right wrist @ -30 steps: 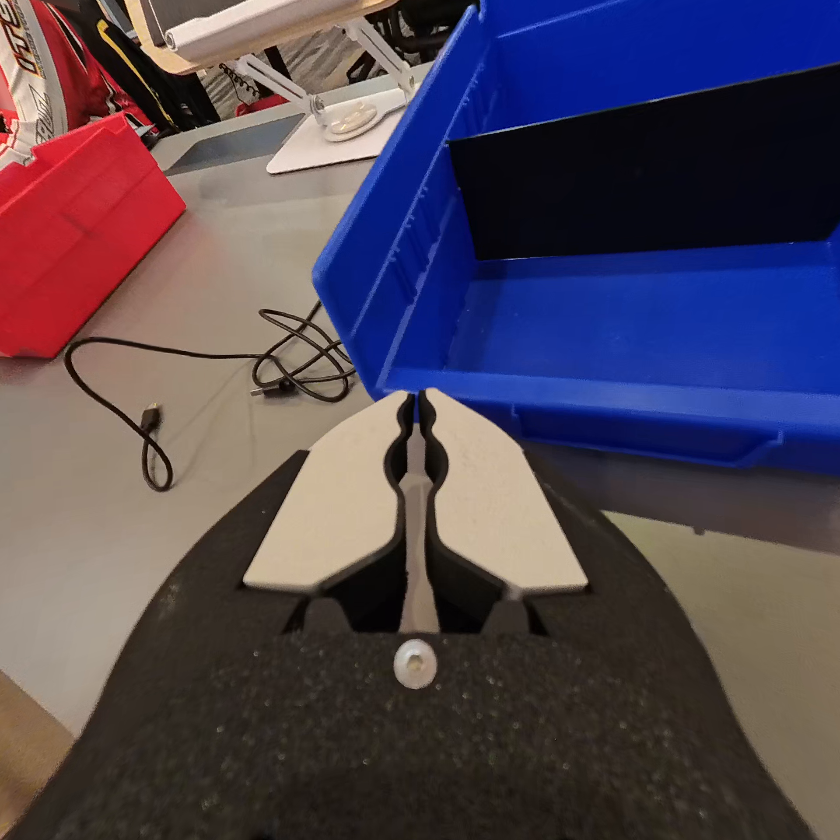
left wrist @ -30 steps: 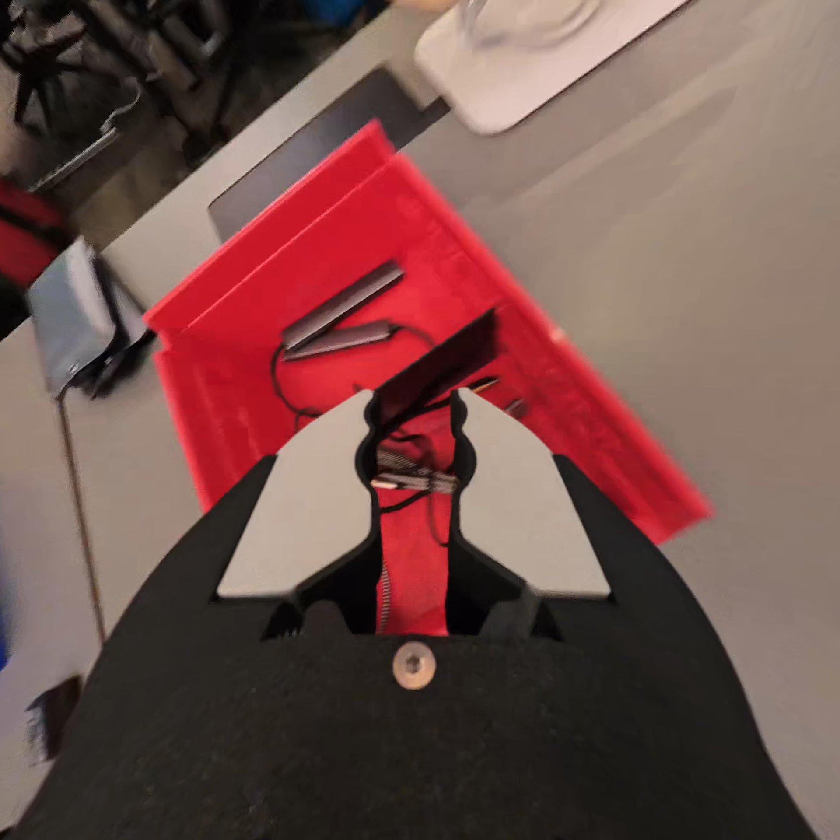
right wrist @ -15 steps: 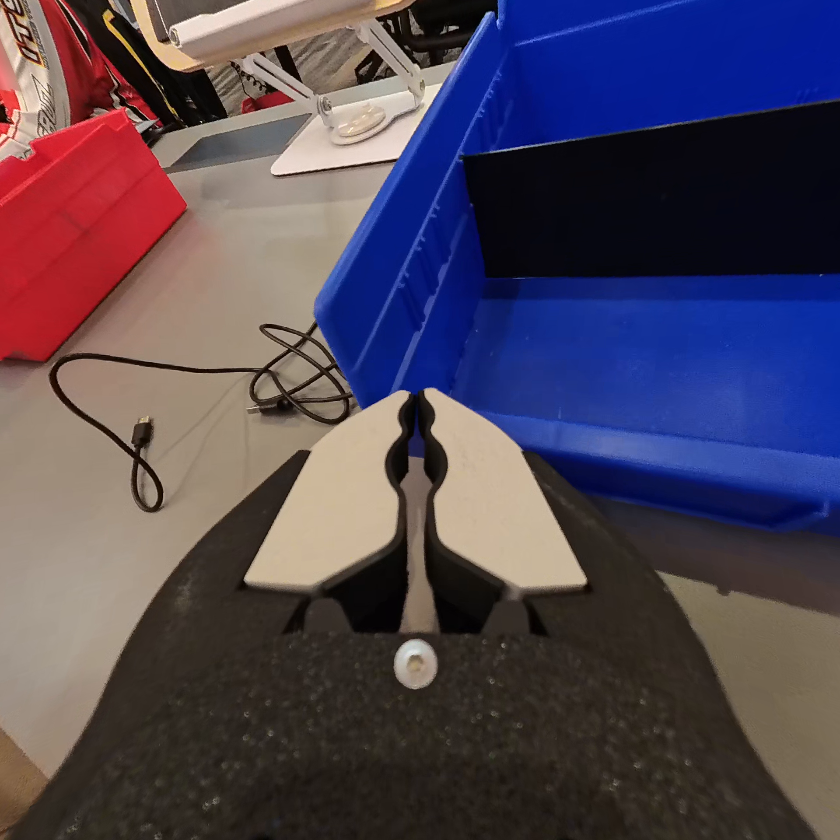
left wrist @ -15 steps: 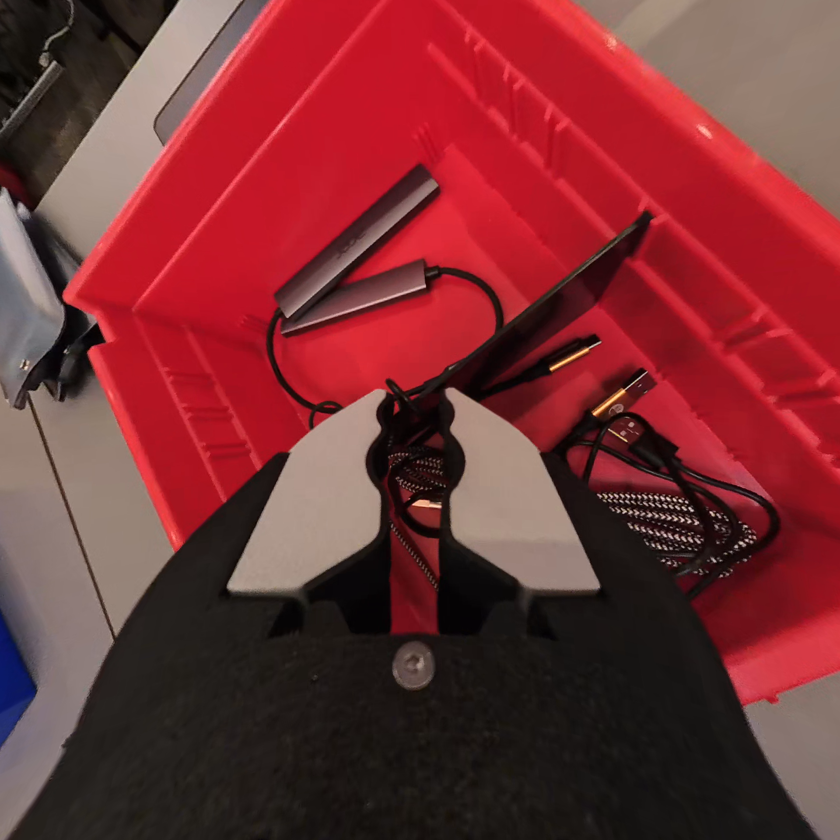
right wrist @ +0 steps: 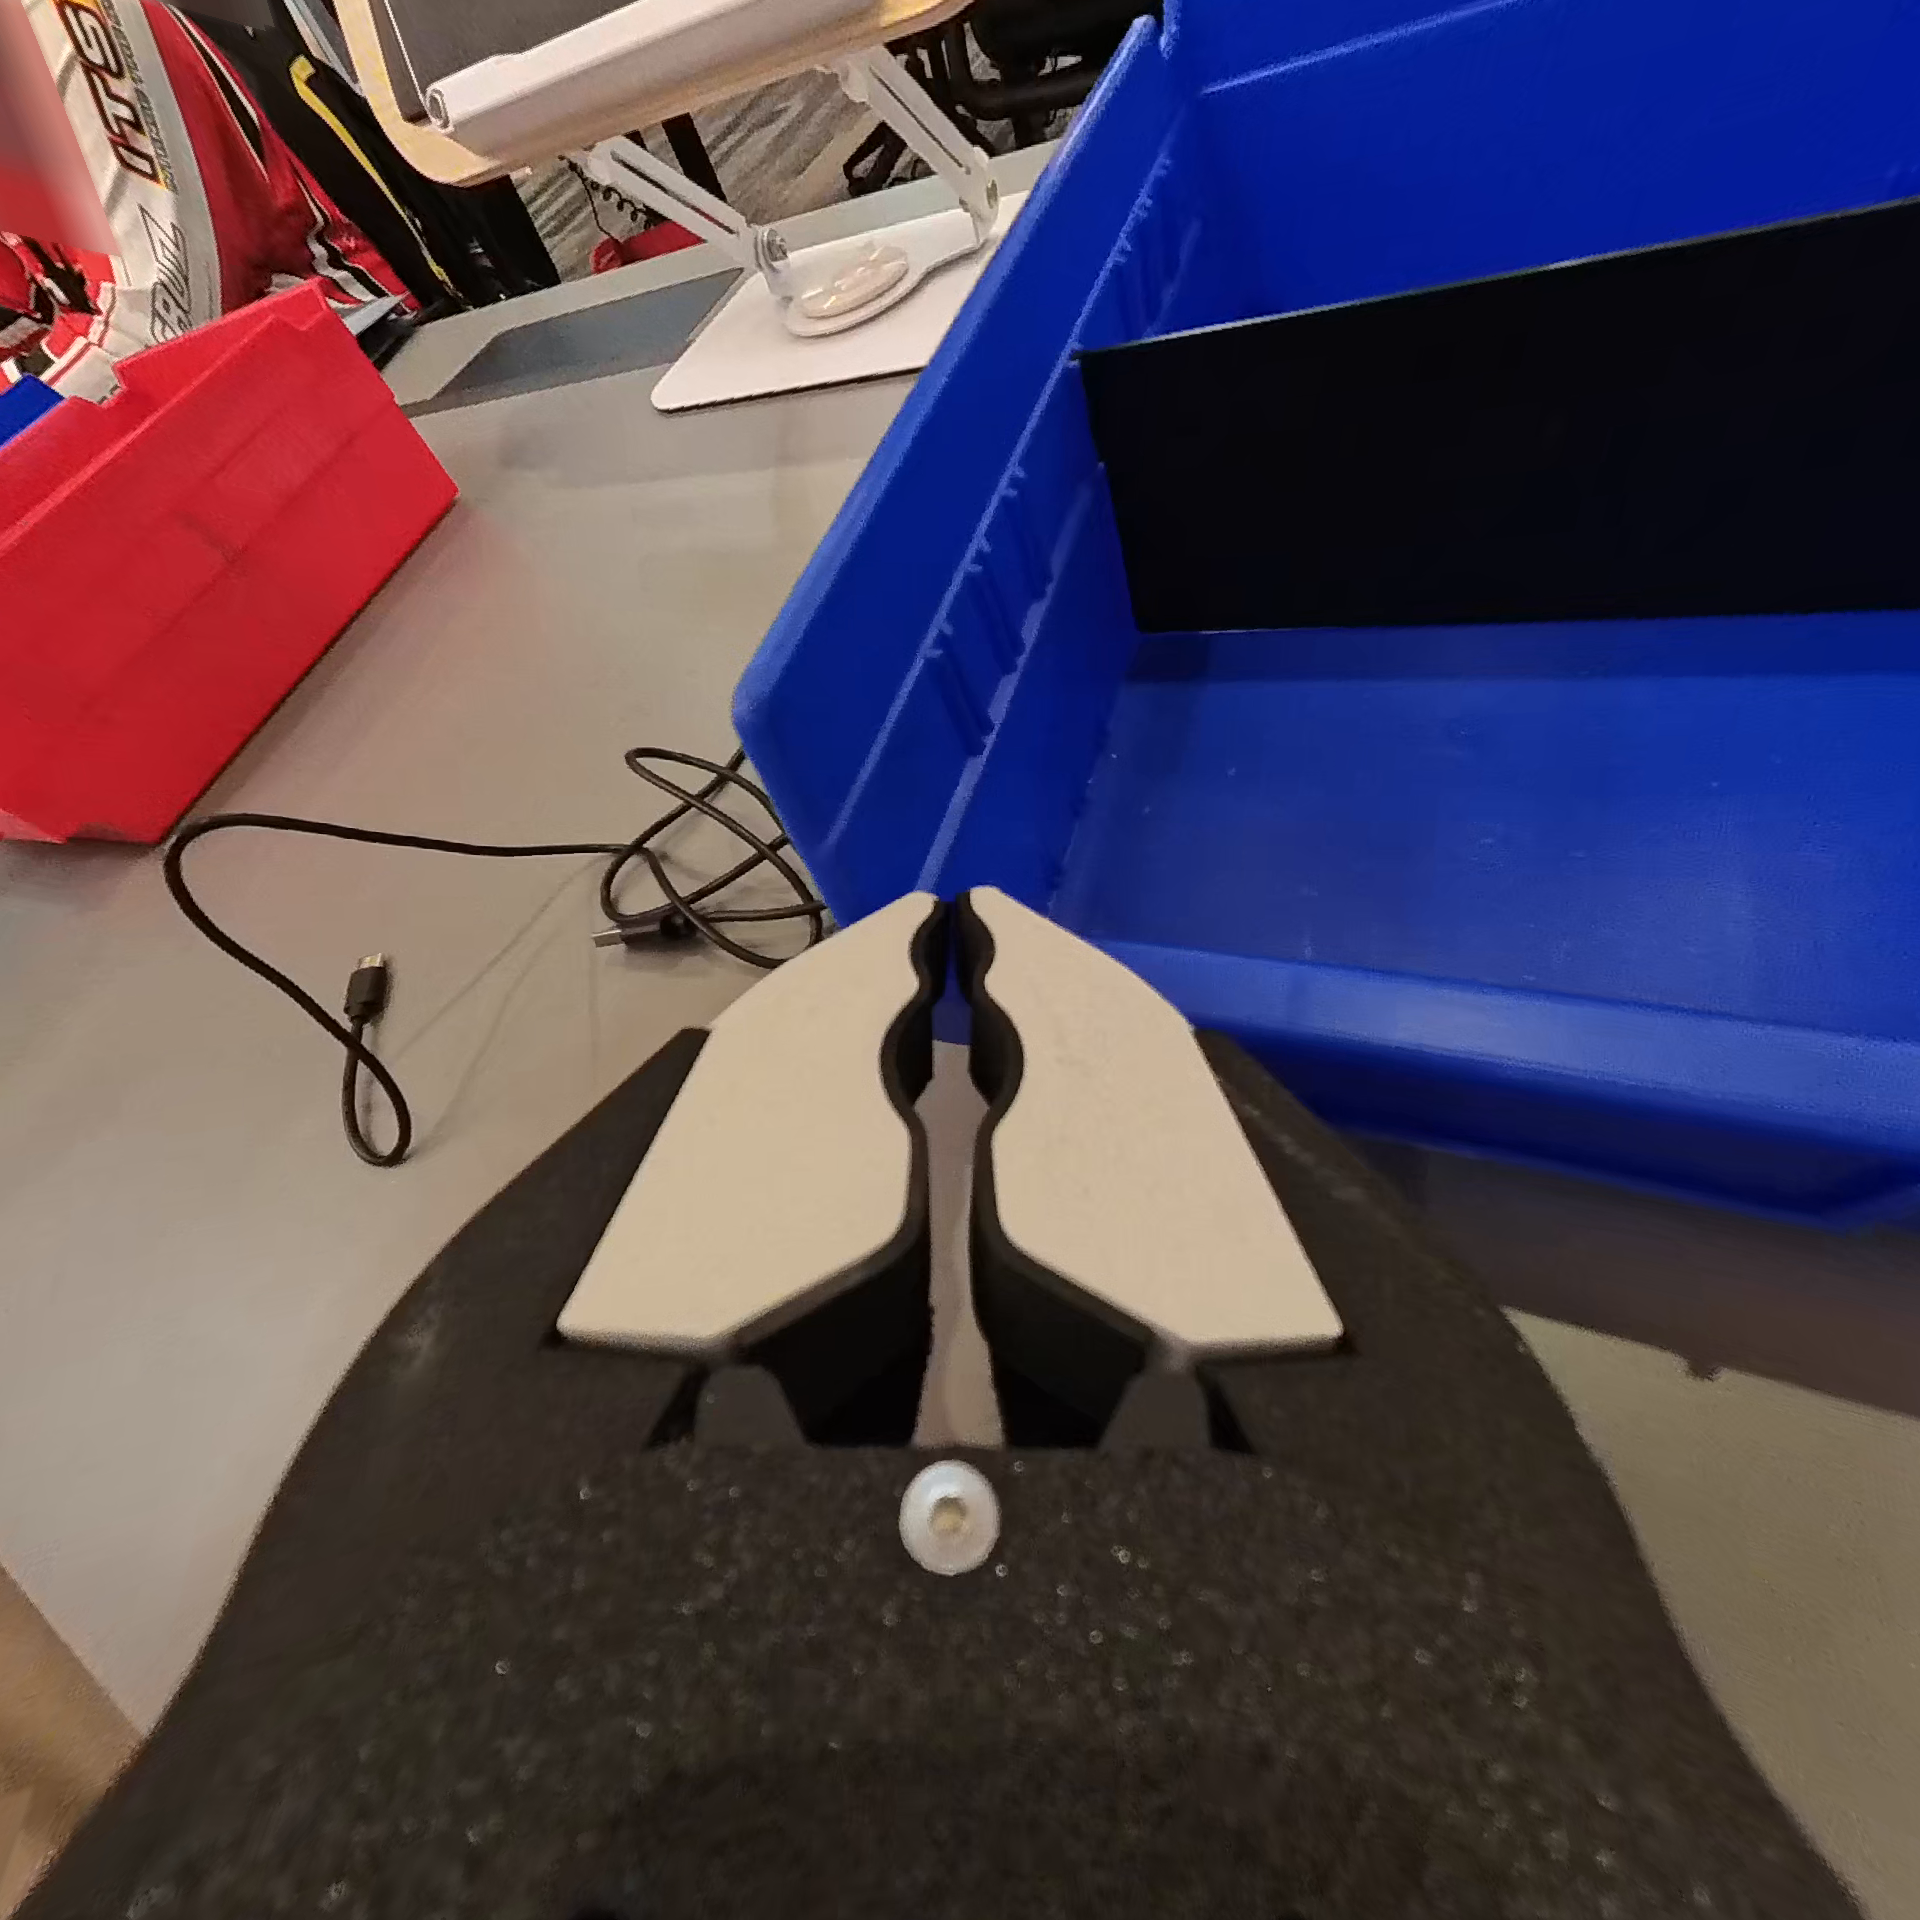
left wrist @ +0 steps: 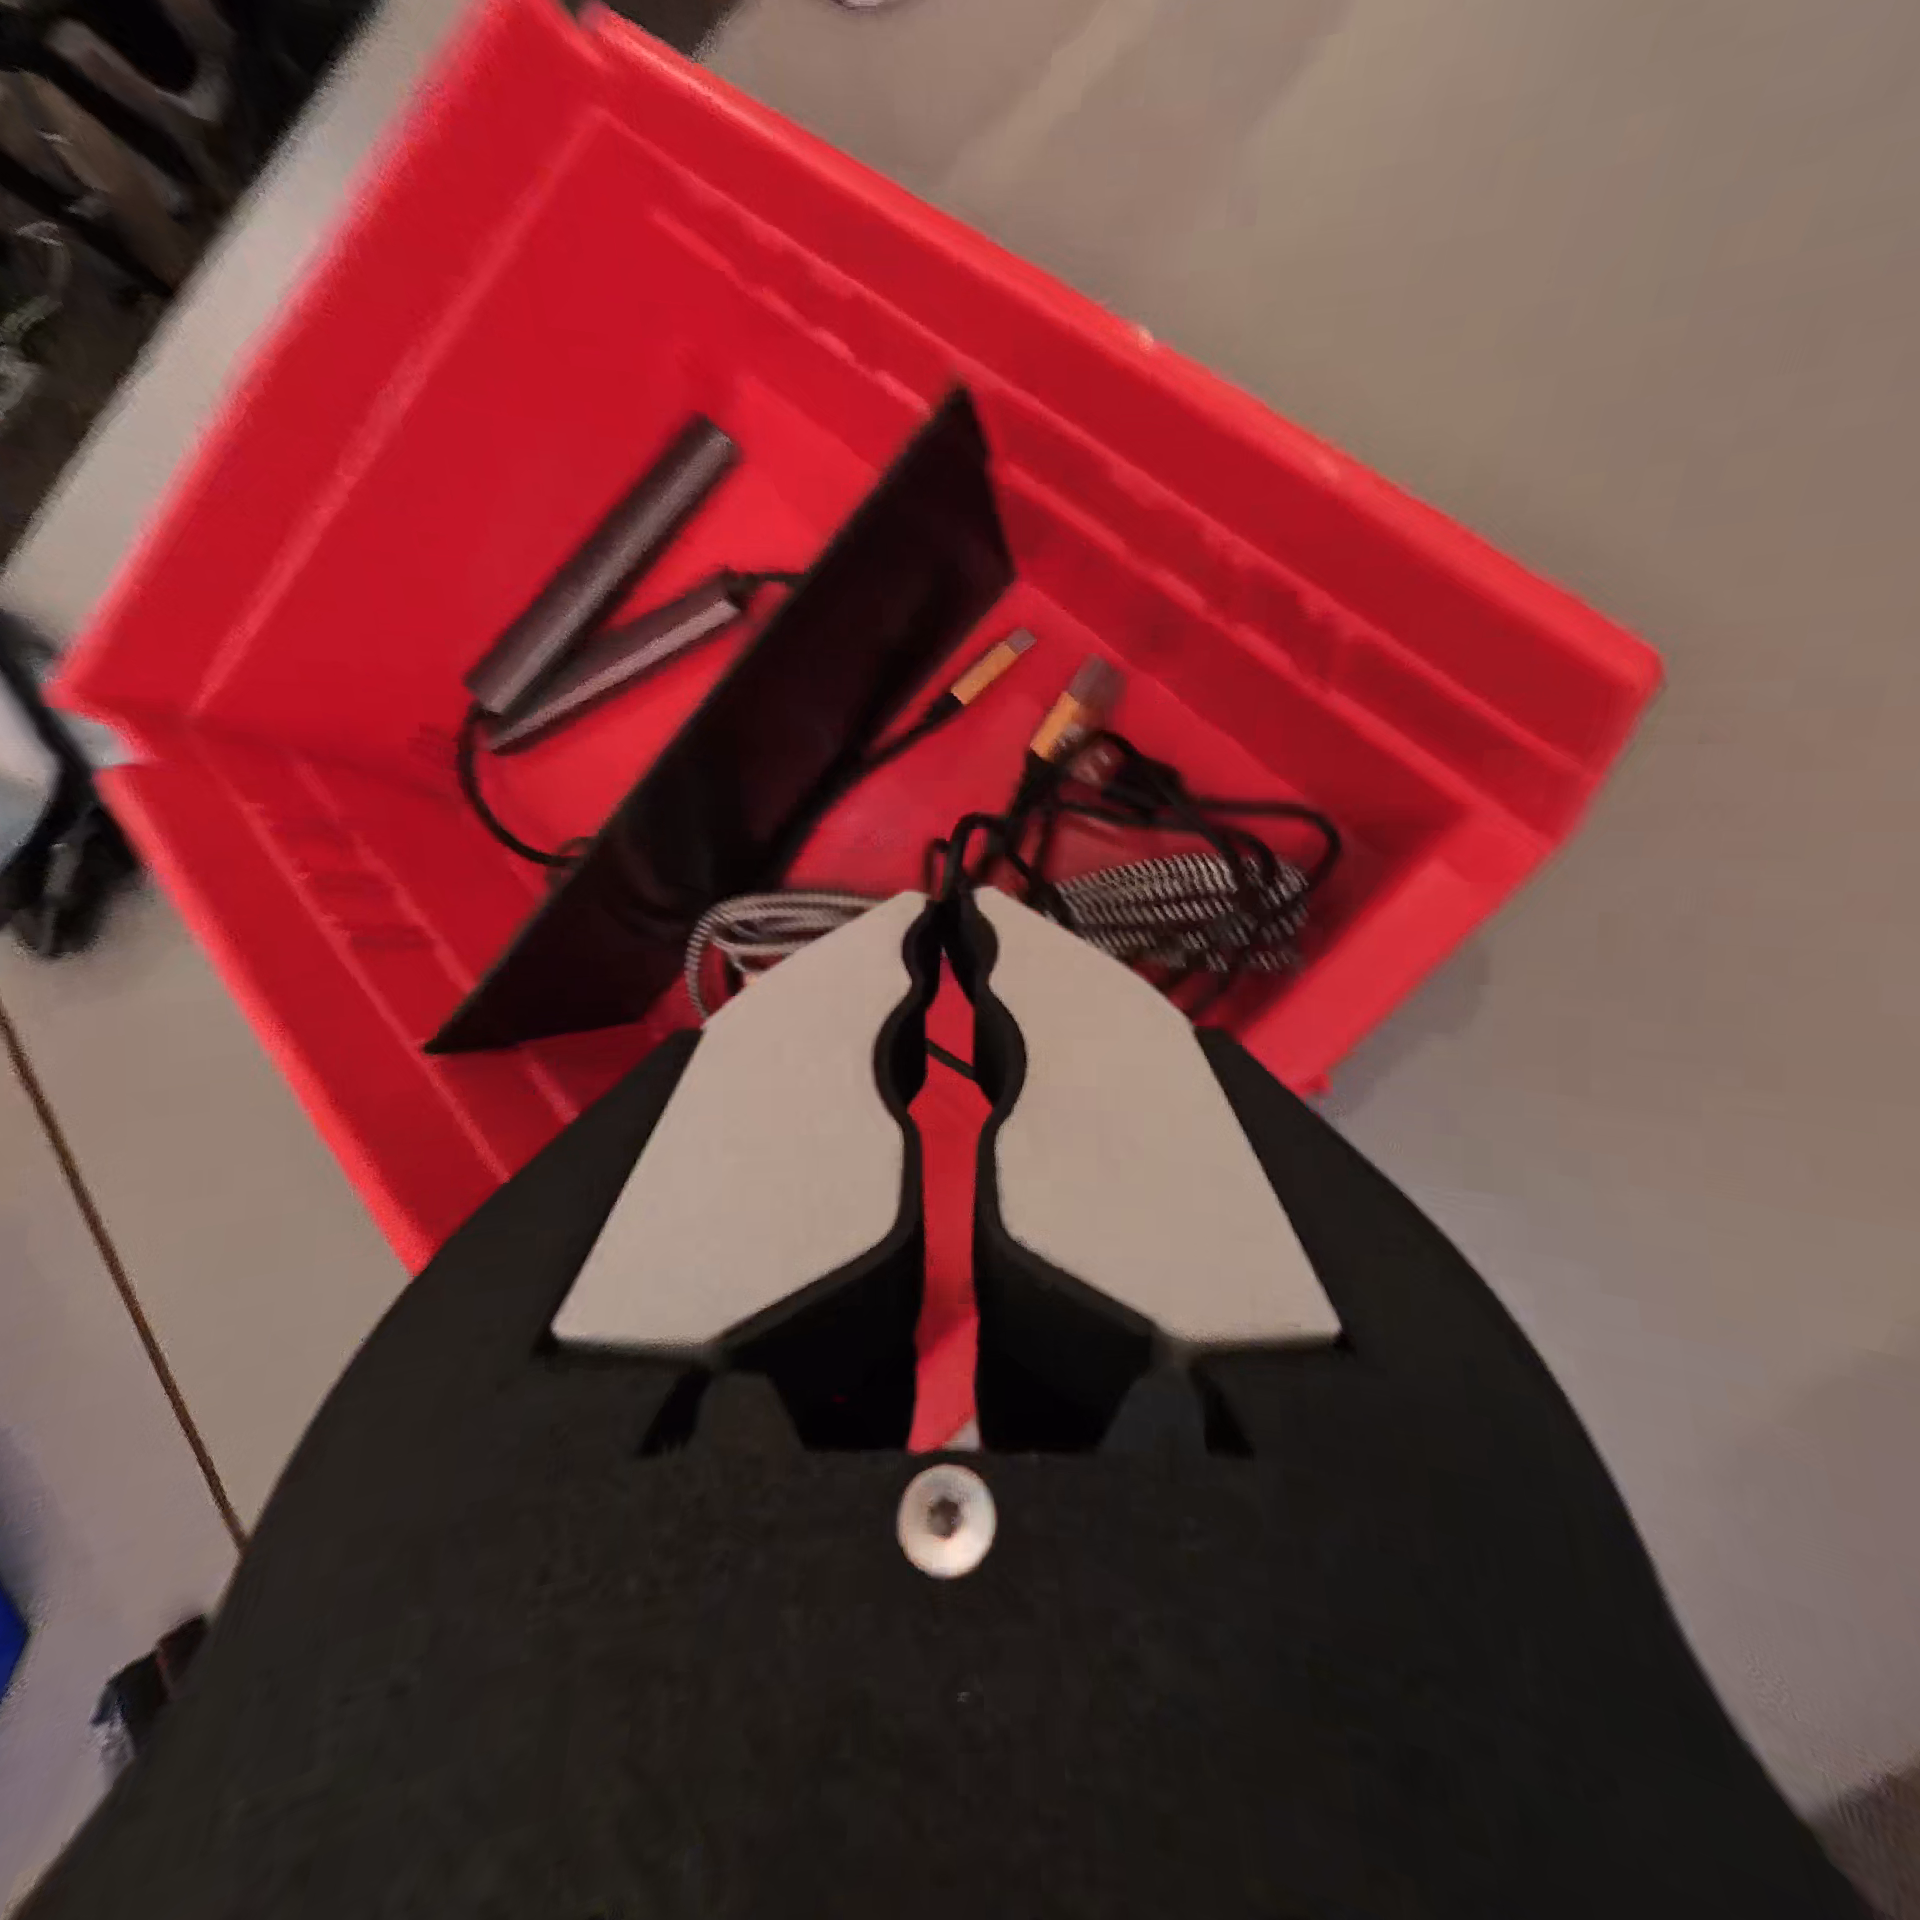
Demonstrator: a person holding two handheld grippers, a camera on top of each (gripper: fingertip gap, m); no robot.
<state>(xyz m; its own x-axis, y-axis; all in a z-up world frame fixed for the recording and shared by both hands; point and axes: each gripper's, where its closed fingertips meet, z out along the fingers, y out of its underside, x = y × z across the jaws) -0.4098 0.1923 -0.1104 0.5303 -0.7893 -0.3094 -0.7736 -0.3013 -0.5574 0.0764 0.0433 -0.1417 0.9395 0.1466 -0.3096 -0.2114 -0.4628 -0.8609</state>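
Here, your left gripper (left wrist: 948, 906) hangs above the near end of the red plastic bin (left wrist: 343, 582), its jaws pinched tight on a loop of thin black cable (left wrist: 1195, 821) that trails down into the tangle below. That tangle, with a black-and-white braided cable (left wrist: 1174, 904), fills the compartment on the near side of the black divider panel (left wrist: 769, 769); two grey bar-shaped hubs (left wrist: 613, 582) lie beyond it. The cable looks light, limp and snag-prone, so a pinch on a single loop may drag its neighbours. Your right gripper (right wrist: 953, 902) is closed and holds nothing, at the near corner of the blue plastic bin (right wrist: 1455, 831). A loose black cable (right wrist: 468, 847) sprawls on the grey tabletop (right wrist: 260, 1195) beside it.
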